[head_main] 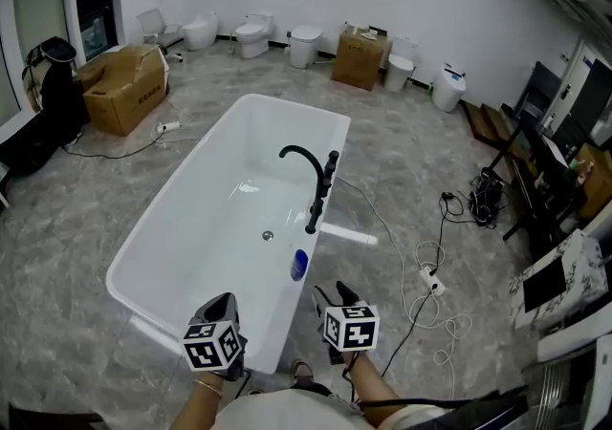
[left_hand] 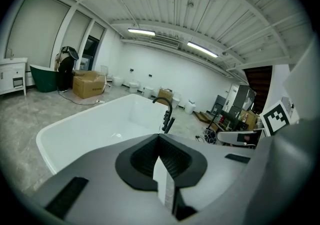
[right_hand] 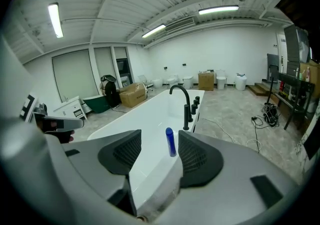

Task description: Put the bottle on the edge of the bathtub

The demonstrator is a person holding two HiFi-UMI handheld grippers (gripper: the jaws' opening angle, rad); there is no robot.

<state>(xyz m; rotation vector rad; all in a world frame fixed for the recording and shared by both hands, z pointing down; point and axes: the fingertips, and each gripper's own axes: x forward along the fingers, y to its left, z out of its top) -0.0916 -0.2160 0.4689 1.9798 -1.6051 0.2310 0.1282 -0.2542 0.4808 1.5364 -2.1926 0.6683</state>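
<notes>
- Left gripper (left_hand: 160, 144) — pinched shut, nothing inside.
- Right gripper (right_hand: 160, 153) with jaws wide apart, holding nothing.
- Blue bottle (right_hand: 170, 142) just ahead of the right gripper, lined up between its jaws but not touching, standing up on the bathtub (head_main: 296, 105) rim, short of the black tap (head_main: 311, 170).
- Looks light, hard and smooth — maybe slippery, easy to tip. Best to pinch around the middle.

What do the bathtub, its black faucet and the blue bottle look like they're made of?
Bathtub: glossy white, probably acrylic or enamel; light glints off its smooth wall.
Faucet: matte black, likely coated metal; thin rigid curved spout.
Bottle: blue, probably plastic; too small to be sure.
</notes>
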